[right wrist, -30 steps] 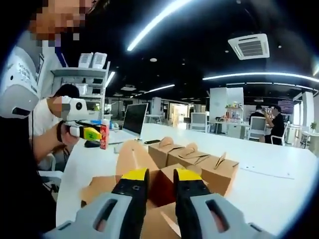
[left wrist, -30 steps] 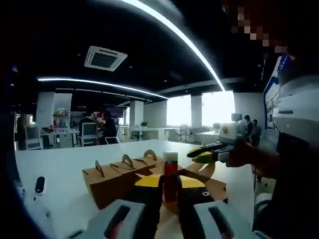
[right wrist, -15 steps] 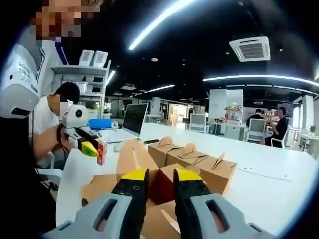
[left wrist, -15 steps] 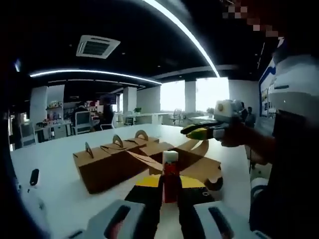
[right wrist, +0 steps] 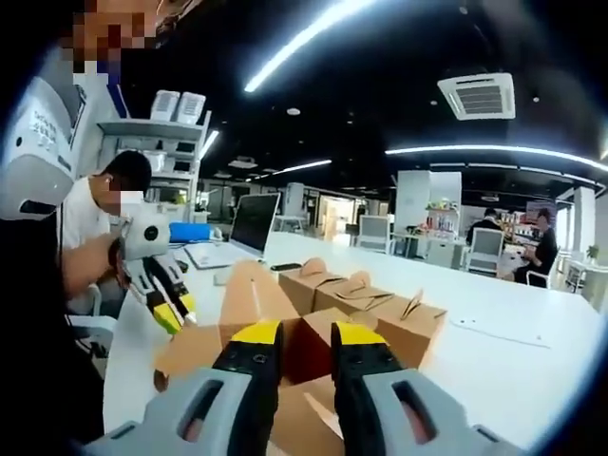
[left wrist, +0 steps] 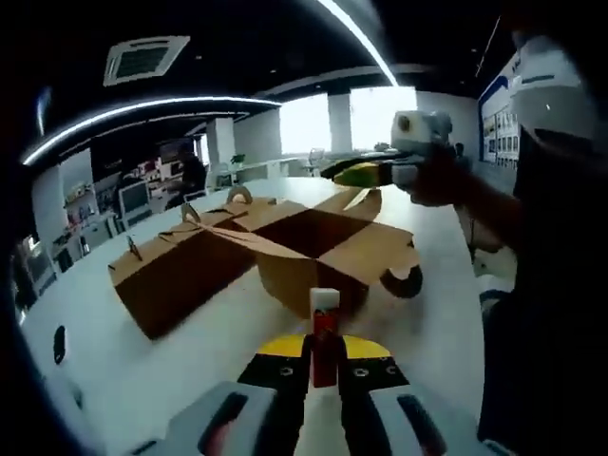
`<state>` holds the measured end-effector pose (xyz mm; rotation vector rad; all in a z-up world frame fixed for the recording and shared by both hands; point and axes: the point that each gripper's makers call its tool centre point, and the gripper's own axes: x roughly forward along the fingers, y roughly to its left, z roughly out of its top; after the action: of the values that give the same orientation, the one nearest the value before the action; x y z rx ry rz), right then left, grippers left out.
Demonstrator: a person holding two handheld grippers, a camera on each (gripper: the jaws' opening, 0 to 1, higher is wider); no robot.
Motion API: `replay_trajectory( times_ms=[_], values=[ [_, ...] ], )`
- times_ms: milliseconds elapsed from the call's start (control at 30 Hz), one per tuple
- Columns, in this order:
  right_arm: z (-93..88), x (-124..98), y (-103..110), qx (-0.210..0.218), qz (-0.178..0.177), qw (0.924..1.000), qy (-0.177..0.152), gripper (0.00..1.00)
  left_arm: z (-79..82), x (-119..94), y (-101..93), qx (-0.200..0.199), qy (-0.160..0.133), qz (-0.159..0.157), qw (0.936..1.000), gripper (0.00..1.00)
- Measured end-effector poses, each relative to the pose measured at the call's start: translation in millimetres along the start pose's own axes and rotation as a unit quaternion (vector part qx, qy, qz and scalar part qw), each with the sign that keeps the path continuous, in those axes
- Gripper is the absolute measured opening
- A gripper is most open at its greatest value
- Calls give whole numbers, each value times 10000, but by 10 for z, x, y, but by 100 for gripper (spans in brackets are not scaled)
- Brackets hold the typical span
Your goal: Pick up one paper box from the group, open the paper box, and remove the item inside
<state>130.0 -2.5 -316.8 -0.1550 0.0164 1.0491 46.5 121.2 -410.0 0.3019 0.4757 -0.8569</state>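
My left gripper (left wrist: 323, 350) is shut on a small red bottle with a white cap (left wrist: 325, 323), held upright low over the white table (left wrist: 190, 370). Just beyond it lies the opened brown paper box (left wrist: 328, 242), flaps spread and inside dark. A row of closed paper boxes with handles (left wrist: 176, 271) stands to its left. My right gripper (left wrist: 347, 175) hovers over the opened box's far flap, held by a hand. In the right gripper view its yellow-tipped jaws (right wrist: 306, 334) stand apart above the opened box (right wrist: 204, 347), with the closed boxes (right wrist: 408, 328) behind. The left gripper (right wrist: 171, 309) points downward at the left.
A laptop (right wrist: 255, 226) and a seated person (right wrist: 95, 218) are at the table's far left end. A small dark object (left wrist: 59, 344) lies on the table near the left edge. Bare white tabletop (right wrist: 513, 361) stretches to the right of the boxes. Desks and chairs stand far behind.
My left gripper has tipped downward and come lower with the bottle, so its view now looks down on the boxes. The right gripper has hardly moved.
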Motion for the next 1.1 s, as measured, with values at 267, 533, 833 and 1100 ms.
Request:
replay_trajectory(
  times_ms=[267,533,833,1100],
  values=[
    [46,-45,46,-111,63,9999,-10,21,-71,162,-139,123,363,-251,9990,14],
    [47,-44,24,-91,71,9999,-40,21,-99,212,-263,646,721,-524,9939,14],
    [1,-66,-8,-35,51,10000,-15,21,-135,259,-335,852,817,-734,9903,14],
    [-30,-59,-39,-2,33,10000,1,21,-134,288,-378,752,788,-940,9896,14]
  ],
)
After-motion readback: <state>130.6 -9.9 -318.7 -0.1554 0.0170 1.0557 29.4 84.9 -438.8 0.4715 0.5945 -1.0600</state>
